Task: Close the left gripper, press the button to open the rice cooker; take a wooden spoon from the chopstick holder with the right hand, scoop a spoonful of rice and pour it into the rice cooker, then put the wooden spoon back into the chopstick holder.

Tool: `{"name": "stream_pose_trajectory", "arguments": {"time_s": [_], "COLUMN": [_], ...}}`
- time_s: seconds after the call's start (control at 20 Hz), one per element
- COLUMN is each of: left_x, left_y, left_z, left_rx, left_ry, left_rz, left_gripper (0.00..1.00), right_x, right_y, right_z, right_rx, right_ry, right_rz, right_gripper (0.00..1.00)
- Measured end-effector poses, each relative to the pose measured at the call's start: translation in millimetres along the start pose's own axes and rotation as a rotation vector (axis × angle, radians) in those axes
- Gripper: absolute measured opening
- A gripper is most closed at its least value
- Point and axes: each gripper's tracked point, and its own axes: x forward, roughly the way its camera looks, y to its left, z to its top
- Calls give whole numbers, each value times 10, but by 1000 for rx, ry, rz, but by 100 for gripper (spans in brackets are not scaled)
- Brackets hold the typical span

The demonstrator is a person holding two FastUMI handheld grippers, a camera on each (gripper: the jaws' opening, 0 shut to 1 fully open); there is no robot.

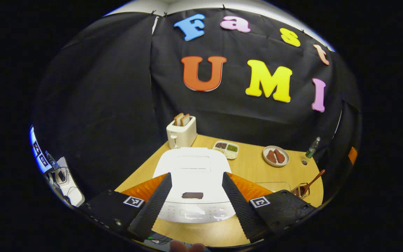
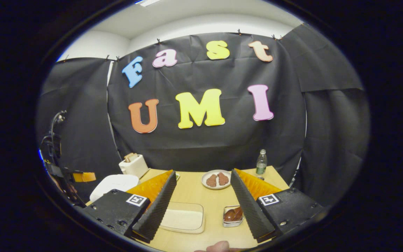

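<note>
The white rice cooker (image 1: 194,168) sits shut on the wooden table, its dark button (image 1: 192,195) on the front of the lid. My left gripper (image 1: 196,174) hovers open above it, one finger on each side of the lid. The wooden spoon (image 1: 312,182) stands in the metal chopstick holder (image 1: 300,191) at the right. In the right gripper view, my right gripper (image 2: 202,171) is open above the table. A shallow container of rice (image 2: 184,217) lies between its fingers, and the holder (image 2: 226,221) with the spoon (image 2: 233,213) sits by the right finger. The cooker (image 2: 114,183) is at the left.
A toaster (image 1: 181,132) with bread stands behind the cooker. A divided dish (image 1: 226,148), a plate of meat (image 1: 275,156) and a bottle (image 1: 312,148) line the back of the table. The table's front edge (image 1: 201,238) is close below the left gripper.
</note>
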Motion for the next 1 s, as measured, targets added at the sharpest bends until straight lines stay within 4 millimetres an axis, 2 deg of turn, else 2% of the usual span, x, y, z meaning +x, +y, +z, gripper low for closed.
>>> {"name": "stream_pose_trajectory", "arguments": {"time_s": [0.1,0.15,0.25,0.4,0.55,0.7,1.0], "left_x": [-333,-575,-977,-1467,-1866,-2145,-2448], "left_y": [-115,-127,-172,-215,-241,-277,-321], "left_z": [232,319,421,464,377,295,318], "left_rx": [-2,0,8,31,50,45,27], "left_ry": [-105,-147,-226,-312,-355,-378,-435], "left_rz": [-67,-101,-158,-208,-244,-276,-293], "left_gripper": [94,94,94,94,94,94,94], "right_x": [-301,-473,-819,-1230,-1566,-1850,-2118], "right_y": [110,147,272,411,530,580,671], "right_z": [105,140,198,217,200,104,49], "right_rx": [-6,-8,-11,-61,-63,-45,-74], "right_ry": [-38,-53,-85,-119,-124,-112,-125], "right_rz": [-11,-24,-35,-51,-60,-75,-73], "right_gripper": [99,99,100,98,100,100,100]}}
